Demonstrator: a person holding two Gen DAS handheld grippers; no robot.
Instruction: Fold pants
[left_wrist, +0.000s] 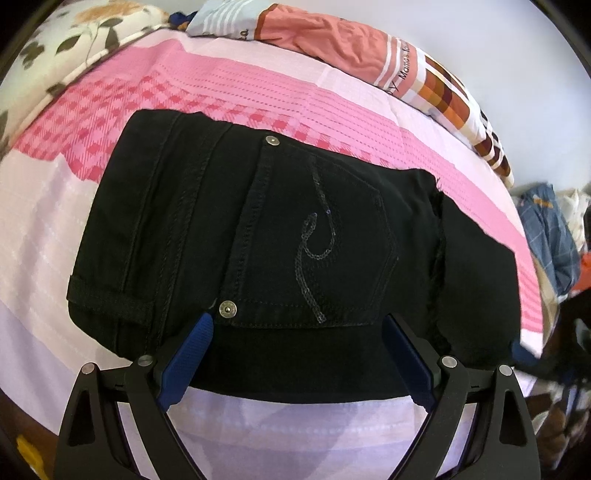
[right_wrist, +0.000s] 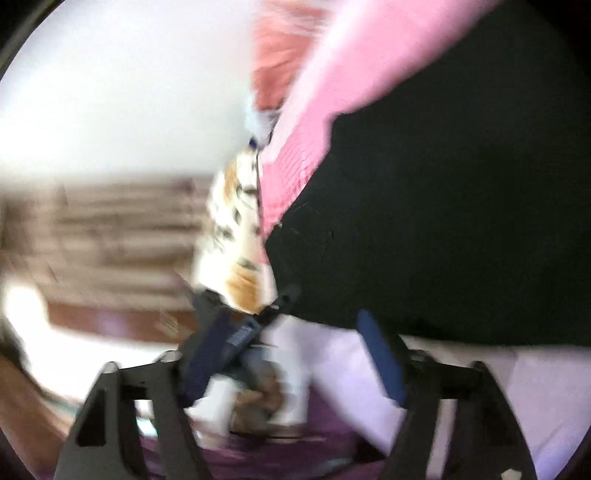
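A: Left wrist view: folded black denim pants (left_wrist: 280, 236) lie on a pink-and-lilac checked bedsheet (left_wrist: 258, 92); the left gripper (left_wrist: 295, 350) spreads wide at their near edge, holding nothing.

B: Right wrist view, blurred: the right gripper (right_wrist: 295, 343) gapes empty beside the pants (right_wrist: 443, 203).

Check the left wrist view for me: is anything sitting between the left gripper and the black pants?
Nothing visible. The left gripper is open, its blue fingers spread over the near edge of the black pants, which lie folded on the pink bedsheet. The pillows sit behind the pants, out of the way.
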